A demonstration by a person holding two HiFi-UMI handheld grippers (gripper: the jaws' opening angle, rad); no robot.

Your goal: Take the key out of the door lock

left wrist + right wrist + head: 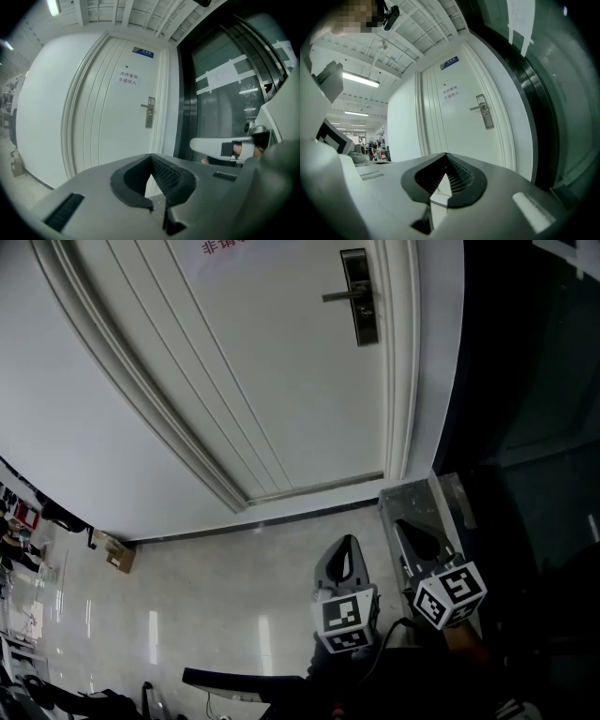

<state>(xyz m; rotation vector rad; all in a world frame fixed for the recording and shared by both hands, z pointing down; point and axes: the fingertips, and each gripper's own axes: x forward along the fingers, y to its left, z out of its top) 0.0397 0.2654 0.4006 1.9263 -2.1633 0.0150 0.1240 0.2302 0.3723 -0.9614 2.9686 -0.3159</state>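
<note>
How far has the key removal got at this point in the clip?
Nothing looks done yet. The left gripper and right gripper are both shut and empty, held low over the floor, well short of the door. Nothing touches the lock plate or its handle; a key there is too small to make out. Left: approach, grip the key, pull it out.

Metal door lock (366,324) on white door (281,362), lever (339,296) horizontal, key indiscernible

The paper notice (127,78) on the door (105,136) reads 库房重地 非请勿入; blue plate (142,52) unreadable
</note>
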